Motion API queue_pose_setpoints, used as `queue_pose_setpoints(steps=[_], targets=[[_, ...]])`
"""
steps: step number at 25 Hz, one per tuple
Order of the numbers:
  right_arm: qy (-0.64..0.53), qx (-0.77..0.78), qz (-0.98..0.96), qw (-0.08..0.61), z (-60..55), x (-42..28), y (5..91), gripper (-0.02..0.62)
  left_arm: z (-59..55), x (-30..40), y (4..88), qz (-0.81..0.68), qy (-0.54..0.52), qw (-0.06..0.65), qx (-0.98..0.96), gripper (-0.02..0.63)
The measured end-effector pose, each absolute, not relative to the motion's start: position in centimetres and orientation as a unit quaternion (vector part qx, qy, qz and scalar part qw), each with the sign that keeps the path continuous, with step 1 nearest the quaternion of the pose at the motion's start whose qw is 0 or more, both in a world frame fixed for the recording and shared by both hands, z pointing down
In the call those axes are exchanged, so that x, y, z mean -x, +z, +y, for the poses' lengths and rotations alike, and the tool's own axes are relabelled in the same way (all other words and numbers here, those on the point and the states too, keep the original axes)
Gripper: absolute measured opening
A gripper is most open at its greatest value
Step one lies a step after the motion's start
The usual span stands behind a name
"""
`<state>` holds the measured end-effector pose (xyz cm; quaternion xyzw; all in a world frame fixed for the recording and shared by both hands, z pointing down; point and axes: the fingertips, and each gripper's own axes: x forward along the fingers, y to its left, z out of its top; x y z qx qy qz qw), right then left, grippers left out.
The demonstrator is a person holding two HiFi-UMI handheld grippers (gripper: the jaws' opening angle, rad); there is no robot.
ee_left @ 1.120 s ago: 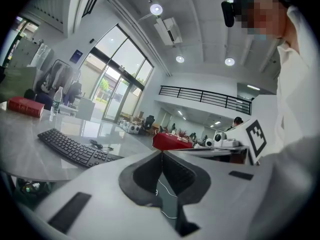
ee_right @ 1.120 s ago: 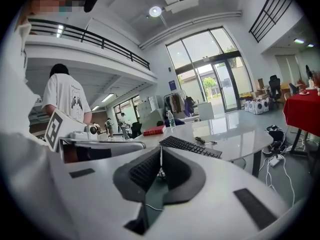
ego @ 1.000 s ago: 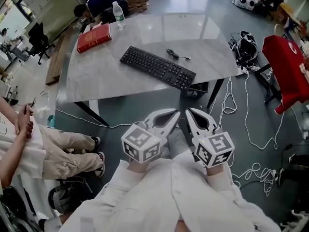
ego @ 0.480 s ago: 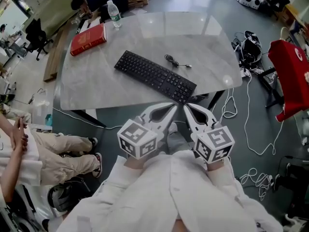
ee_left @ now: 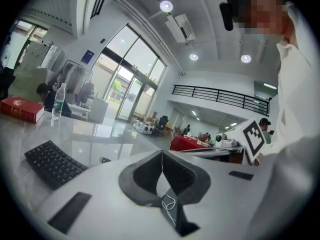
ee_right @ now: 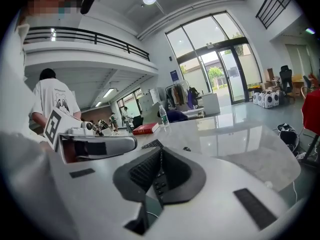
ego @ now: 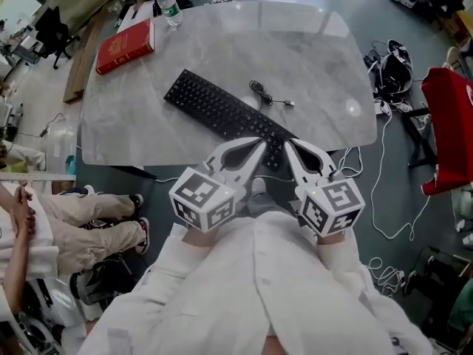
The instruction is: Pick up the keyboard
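A black keyboard (ego: 219,112) lies slantwise on the grey marble table (ego: 318,65), its right end near the front edge. Its loose cable (ego: 267,95) curls just behind it. My left gripper (ego: 260,145) and right gripper (ego: 287,145) are side by side, both shut and empty, with their tips over the keyboard's near right end. In the left gripper view the keyboard (ee_left: 52,163) shows to the left of the shut jaws (ee_left: 161,154). The right gripper view shows keys (ee_right: 151,144) just past that gripper's (ee_right: 161,151) shut jaws, with the left gripper (ee_right: 95,146) alongside.
A red book (ego: 124,46) and a water bottle (ego: 167,4) stand at the table's far left corner. A person sits low at the left (ego: 81,220). A red object (ego: 447,135) and loose floor cables (ego: 384,198) are on the right.
Both grippers have moved forward together towards the table, from over the floor to the keyboard's near right end. Their jaws have stayed shut.
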<state>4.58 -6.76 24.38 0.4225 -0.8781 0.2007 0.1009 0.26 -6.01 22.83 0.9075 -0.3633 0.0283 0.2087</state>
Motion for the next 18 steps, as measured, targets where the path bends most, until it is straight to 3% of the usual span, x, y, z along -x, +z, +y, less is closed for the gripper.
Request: queue_pose_setpoints(steps=[18], targets=[[0.246,-0.397,-0.876,0.117,-10.6,-5.3,27.5,0.031,-9.3,-1.7,26.2,-0.373,0.057,0.265,-0.887,0.014]])
